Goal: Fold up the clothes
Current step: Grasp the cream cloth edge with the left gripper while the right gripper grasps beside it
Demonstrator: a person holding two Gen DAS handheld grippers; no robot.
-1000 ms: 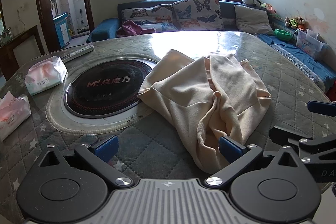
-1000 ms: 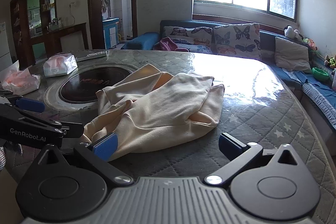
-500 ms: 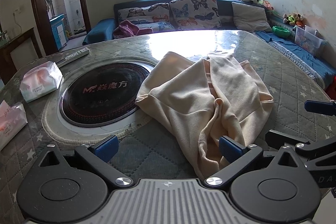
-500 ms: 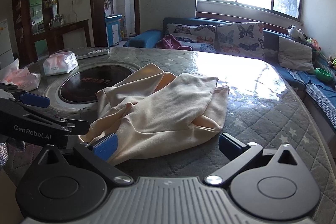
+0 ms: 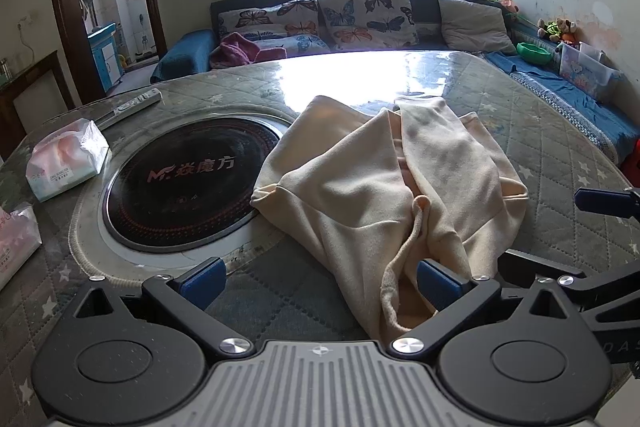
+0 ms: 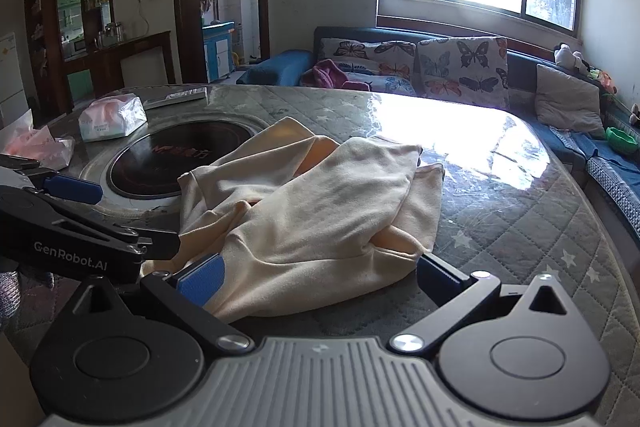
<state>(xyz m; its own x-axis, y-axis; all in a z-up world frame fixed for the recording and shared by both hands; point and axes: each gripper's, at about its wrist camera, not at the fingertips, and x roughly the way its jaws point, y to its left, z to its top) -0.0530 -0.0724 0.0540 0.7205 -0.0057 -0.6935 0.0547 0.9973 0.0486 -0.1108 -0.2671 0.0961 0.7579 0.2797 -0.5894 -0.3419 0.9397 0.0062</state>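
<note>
Plainly, "GenRobot.AI" marks the left tool (image 6: 120,215) beside the cream garment (image 6: 320,211).

The cream garment (image 5: 384,187) looks like soft, matt, slightly fuzzy knit cloth, lying on a quilted grey table cover (image 5: 560,163) under a clear glossy sheet that mirrors the window light. The round cooktop (image 5: 184,183) set in the table is smooth, glossy black glass within a pale ring, and the tissue packs (image 5: 66,159) wear thin, crinkled, shiny plastic film. The left gripper (image 5: 320,279) and right gripper (image 6: 320,279) are matt black plastic with bright metal screws, ribbed grey housings and smooth blue finger pads (image 6: 200,279).
</note>
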